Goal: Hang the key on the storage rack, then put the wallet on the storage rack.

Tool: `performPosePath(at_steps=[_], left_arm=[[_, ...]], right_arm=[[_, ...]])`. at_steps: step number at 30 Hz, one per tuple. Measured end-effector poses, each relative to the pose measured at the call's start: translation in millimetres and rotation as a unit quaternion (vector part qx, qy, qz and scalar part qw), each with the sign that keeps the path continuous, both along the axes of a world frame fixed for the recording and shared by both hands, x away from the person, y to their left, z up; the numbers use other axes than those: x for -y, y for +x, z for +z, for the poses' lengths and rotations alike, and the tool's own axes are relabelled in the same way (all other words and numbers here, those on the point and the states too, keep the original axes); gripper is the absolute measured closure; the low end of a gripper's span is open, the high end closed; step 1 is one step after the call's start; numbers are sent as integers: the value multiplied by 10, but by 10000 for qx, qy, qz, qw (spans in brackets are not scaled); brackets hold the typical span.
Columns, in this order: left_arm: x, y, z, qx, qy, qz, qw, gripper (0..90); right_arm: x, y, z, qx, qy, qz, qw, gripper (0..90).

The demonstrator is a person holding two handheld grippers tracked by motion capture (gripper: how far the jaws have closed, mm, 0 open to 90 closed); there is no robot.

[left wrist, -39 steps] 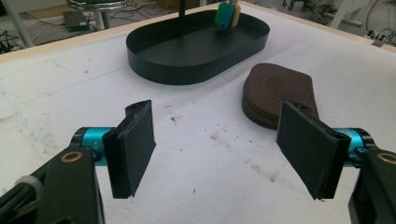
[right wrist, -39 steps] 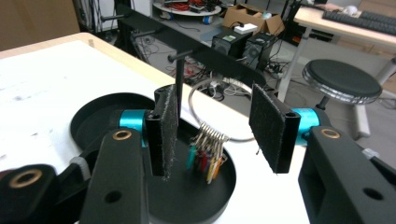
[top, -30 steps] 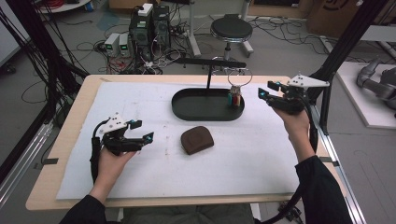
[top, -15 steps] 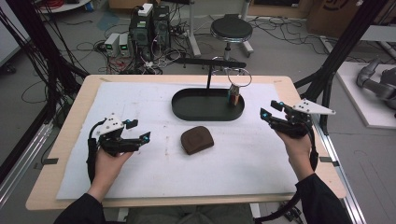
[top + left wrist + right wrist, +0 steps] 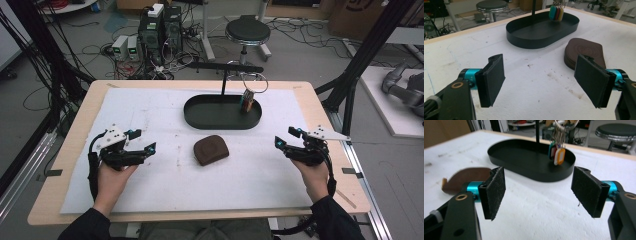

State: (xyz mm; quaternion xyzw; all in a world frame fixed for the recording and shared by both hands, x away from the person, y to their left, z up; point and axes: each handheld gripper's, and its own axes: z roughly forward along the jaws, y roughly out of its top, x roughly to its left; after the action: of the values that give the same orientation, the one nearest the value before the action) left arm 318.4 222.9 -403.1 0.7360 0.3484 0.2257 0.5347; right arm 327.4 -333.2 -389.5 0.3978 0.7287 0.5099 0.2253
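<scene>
A black oval tray (image 5: 200, 120) (image 5: 536, 41) (image 5: 519, 166) lies at the back middle of the white mat, with a thin black stand rising from it. Coloured key tags (image 5: 247, 102) (image 5: 556, 12) (image 5: 557, 152) hang on a ring from the stand, over the tray's right end. A brown leather pouch (image 5: 211, 149) (image 5: 586, 51) (image 5: 466, 178) lies on the mat in front of the tray. My left gripper (image 5: 141, 142) (image 5: 541, 82) is open, left of the pouch. My right gripper (image 5: 285, 138) (image 5: 537, 195) is open near the mat's right edge. Both hold nothing.
The white mat (image 5: 165, 175) covers most of the wooden table (image 5: 320, 107). Behind the table stand a round stool (image 5: 245, 31) and electronics boxes with cables (image 5: 150, 35) on the floor. A black frame post (image 5: 357, 75) rises at the right.
My right gripper has drawn back from beside the tray toward the near right of the mat. My left gripper has shifted slightly toward the person. Both stay open.
</scene>
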Motion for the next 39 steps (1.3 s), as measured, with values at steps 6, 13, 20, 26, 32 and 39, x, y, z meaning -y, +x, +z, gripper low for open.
performPosePath(at_steps=[6, 13, 20, 26, 32, 39], left_arm=[[75, 17, -16, -32, -18, -104, 9999, 243], [206, 63, -29, -75, 29, -246, 9997, 243], [370, 132, -52, -179, 2, -349, 9992, 243], [516, 192, -85, -329, 24, -429, 9985, 259], [673, 249, -138, -611, -68, -407, 9973, 266], [877, 354, -243, -1169, -115, -472, 9920, 344]], right_arm=[[24, 19, -37, -121, 17, -64, 9999, 236], [82, 56, -69, -194, 26, -149, 9997, 215], [112, 73, -77, -199, 8, -185, 9996, 215], [124, 77, -78, -165, -100, -208, 9996, 215], [152, 79, -78, -145, -156, -250, 9995, 215], [184, 82, -81, -152, -178, -294, 9993, 216]])
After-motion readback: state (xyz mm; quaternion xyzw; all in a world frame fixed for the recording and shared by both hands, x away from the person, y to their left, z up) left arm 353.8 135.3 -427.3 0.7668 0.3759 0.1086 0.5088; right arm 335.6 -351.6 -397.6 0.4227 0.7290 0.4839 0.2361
